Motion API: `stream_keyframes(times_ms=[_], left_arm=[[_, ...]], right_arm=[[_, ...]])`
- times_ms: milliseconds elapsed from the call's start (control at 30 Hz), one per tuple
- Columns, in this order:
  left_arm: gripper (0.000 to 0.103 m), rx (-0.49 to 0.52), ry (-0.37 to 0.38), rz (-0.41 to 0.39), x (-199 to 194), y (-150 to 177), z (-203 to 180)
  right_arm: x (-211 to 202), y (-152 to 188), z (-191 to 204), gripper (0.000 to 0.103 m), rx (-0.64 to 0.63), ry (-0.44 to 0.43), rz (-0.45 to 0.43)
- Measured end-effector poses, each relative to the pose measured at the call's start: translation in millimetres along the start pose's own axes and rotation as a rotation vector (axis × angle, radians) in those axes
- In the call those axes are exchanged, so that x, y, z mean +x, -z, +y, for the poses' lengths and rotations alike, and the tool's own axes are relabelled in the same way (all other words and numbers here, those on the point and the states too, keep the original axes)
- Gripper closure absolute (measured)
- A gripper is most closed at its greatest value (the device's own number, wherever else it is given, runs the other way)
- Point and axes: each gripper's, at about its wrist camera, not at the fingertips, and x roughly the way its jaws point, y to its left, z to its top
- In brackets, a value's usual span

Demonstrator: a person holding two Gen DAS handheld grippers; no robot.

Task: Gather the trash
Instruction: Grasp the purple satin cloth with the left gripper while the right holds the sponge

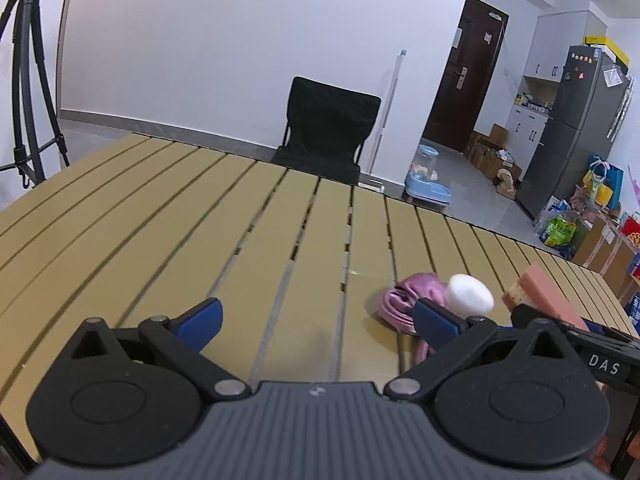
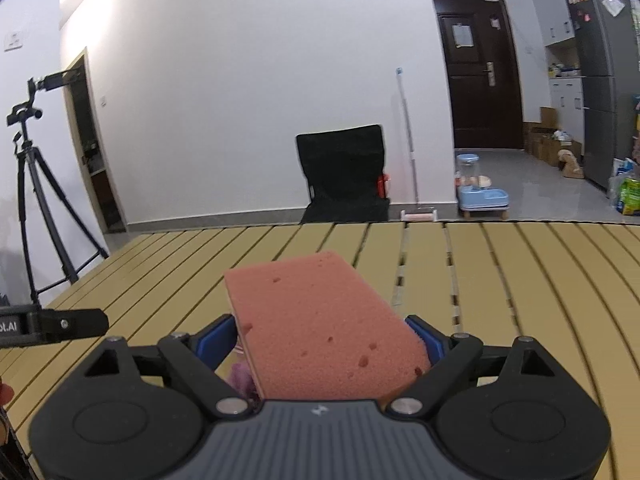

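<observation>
While the right gripper (image 2: 326, 336) clamps one sponge (image 2: 320, 320), the left gripper (image 1: 316, 320) gapes wide (one cloth (image 1: 404, 300), one cotton ball (image 1: 470, 294) nearby).

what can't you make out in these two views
- Crumpled pink cloth: left wrist view, near part hidden behind the open left gripper; right wrist view shows only a sliver.
- White cotton ball: missing from the right wrist view.
- Pink rectangular sponge, held in the right gripper: underside unseen; it also covers the slatted table.

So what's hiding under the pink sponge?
A bit of purple cloth peeks out below the sponge held in the right gripper. The rest underneath is covered.
</observation>
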Motion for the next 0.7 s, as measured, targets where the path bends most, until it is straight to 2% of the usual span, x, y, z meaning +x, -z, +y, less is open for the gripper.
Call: stream_keyframes(times_ms=[267,433,600,700], left_arm=[[0.000,0.021,0.030,0.033,17.1,5.4,-39.0],[0.000,0.034,0.035,0.070,36.2,10.9,-65.7],[0.000,0.033,0.006,0.116,63.4,7.3,-87.8],[0.000,0.059,-0.054,0.151,80.8,6.9,-102.2]], right_arm=[[-20.5,1.5,-40.7,0.013,0.049,0.065,-0.016],[-30.2,4.6,-64.4,0.013,0.038,0.119,-0.031],[-38.5,7.8,-91.2,0.013,0.045,0.147,-0.048],[-43.2,10.9,-108.8,0.013,0.062,0.159,-0.061]])
